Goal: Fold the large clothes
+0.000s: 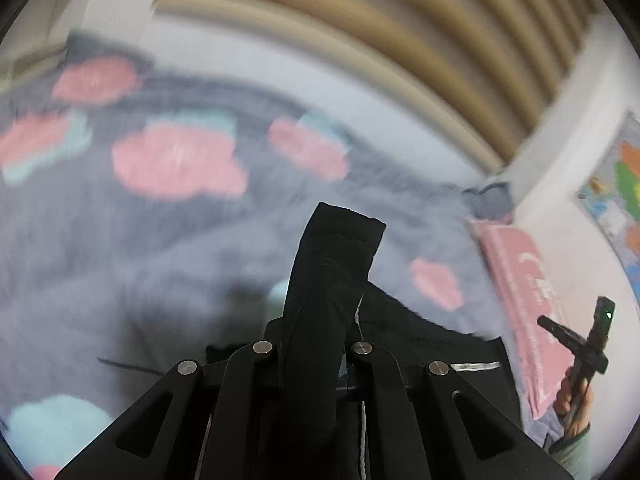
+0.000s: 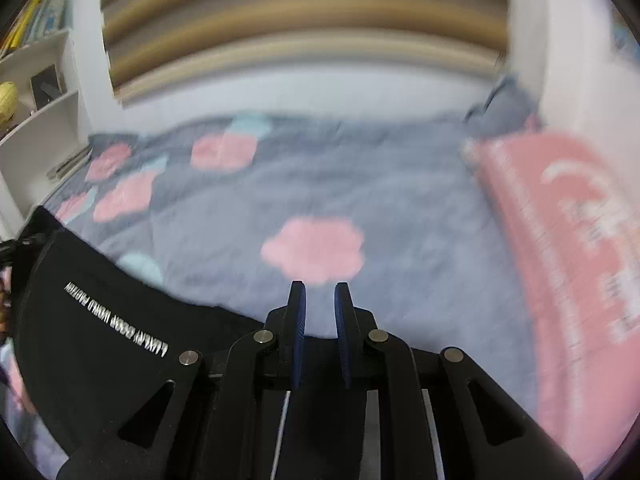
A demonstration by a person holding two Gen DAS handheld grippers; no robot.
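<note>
A black garment [image 2: 96, 320] with a line of silver lettering lies on the bed. In the left wrist view my left gripper [image 1: 316, 336] is shut on a folded black strip of the garment [image 1: 332, 264], which sticks up past the fingers and hides the fingertips. More of the garment trails right below it, with a silver stripe [image 1: 476, 366]. My right gripper [image 2: 320, 292] is open with a narrow gap between its blue pads [image 2: 300, 320], empty, just above the garment's edge. The right gripper's handle and the hand holding it also show in the left wrist view [image 1: 580, 352].
The bed has a grey cover with pink and teal clouds [image 2: 316, 252]. A pink pillow [image 2: 568, 240] lies at the right. A striped beige curtain [image 2: 300, 20] hangs behind the bed. White shelves [image 2: 36, 92] stand at the left. A colourful poster [image 1: 624, 184] hangs on the right wall.
</note>
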